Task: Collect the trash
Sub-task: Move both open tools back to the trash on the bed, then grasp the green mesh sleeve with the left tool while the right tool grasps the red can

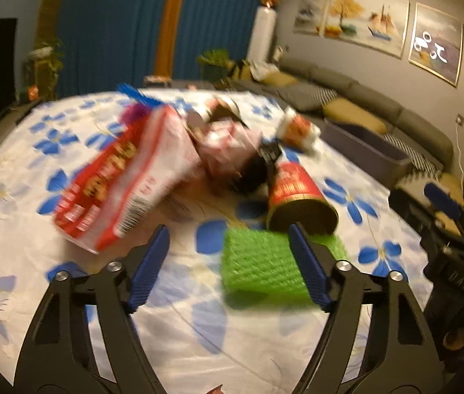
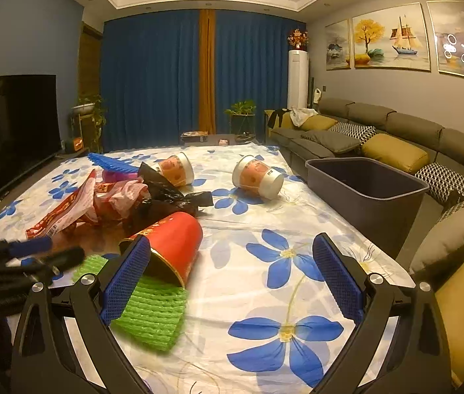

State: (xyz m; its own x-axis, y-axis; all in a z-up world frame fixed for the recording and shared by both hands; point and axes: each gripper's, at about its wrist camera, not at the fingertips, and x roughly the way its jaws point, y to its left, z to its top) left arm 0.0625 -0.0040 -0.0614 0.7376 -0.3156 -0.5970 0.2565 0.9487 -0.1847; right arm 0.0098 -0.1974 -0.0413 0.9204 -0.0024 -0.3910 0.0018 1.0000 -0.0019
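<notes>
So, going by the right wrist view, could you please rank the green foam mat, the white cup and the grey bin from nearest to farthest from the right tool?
1. Green foam mat, beside its left finger.
2. Grey bin, right.
3. White cup, mid-table.

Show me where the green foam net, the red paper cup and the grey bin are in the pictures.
green foam net (image 2: pixel 153 312): right wrist view, middle of its ribbed top.
red paper cup (image 2: pixel 172 239): right wrist view, its red side wall.
grey bin (image 2: pixel 363 203): right wrist view, its near outer wall.
</notes>
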